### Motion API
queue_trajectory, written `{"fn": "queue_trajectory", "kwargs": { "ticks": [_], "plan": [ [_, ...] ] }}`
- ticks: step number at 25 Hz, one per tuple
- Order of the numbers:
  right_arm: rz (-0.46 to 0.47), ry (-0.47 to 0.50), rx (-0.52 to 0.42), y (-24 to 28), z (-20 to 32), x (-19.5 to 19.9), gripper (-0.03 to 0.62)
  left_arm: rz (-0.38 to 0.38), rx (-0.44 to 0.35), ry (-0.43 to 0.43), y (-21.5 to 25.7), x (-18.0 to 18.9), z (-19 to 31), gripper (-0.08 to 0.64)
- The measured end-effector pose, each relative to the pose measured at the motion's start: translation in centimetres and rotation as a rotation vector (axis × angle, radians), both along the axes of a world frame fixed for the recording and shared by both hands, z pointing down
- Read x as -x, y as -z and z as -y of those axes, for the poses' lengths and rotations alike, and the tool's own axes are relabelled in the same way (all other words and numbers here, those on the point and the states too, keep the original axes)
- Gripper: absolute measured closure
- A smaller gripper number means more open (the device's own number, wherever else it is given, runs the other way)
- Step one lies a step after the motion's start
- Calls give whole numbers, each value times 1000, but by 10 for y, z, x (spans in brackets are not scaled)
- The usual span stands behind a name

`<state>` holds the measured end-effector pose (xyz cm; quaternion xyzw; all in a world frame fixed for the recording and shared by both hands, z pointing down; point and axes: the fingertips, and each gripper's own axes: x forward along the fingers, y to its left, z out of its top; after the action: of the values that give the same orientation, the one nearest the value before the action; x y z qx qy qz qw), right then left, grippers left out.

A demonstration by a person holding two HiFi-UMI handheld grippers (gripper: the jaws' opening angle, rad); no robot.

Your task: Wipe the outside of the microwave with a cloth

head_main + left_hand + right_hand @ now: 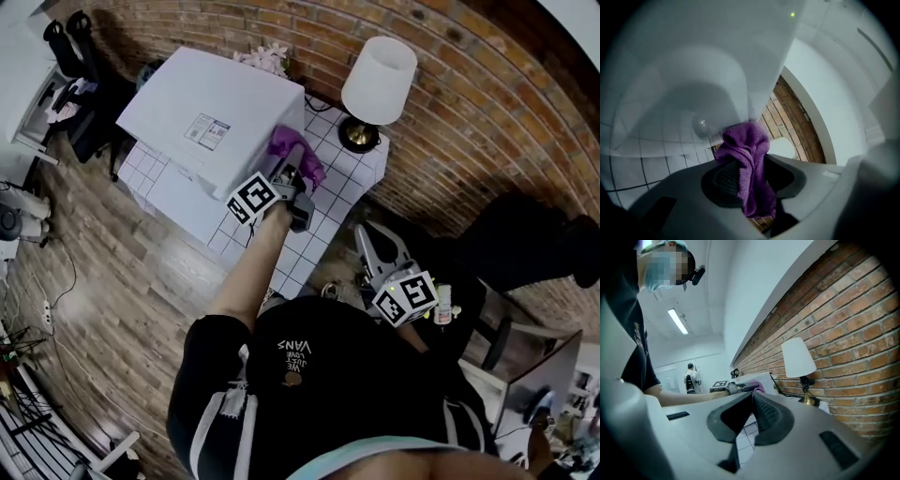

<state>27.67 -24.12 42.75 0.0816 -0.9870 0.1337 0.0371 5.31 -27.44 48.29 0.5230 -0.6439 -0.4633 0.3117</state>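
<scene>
In the head view a white microwave (211, 117) is seen on a white tiled table (323, 220), toward 11 o'clock from the frame's centre. A purple cloth (300, 155) is held at the microwave's 3 o'clock side by the left gripper (292, 174). In the left gripper view the jaws are seen clamped on the bunched cloth (749, 159). Its upper end appears to be touching the microwave (717, 61), though the contact point is blurred there. The right gripper (367, 236) is held beyond the table's edge, toward 4 o'clock from the cloth and well apart from it. In the right gripper view its jaws are seen pressed together, with nothing caught between them. A lamp (378, 82) with a white shade is stood on the table at 1 o'clock from the cloth, near a brick wall (469, 112).
</scene>
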Motion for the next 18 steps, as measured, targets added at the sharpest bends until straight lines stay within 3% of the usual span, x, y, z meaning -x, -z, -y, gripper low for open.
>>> {"fn": "queue_trajectory", "kwargs": {
  "ticks": [10,18],
  "plan": [
    [-28,-154,19,-5,36,-37,588,15,13,-5,6,25,81,419],
    [-27,-133,34,-6,38,-31,588,46,36,13,5,20,69,419]
  ]
}}
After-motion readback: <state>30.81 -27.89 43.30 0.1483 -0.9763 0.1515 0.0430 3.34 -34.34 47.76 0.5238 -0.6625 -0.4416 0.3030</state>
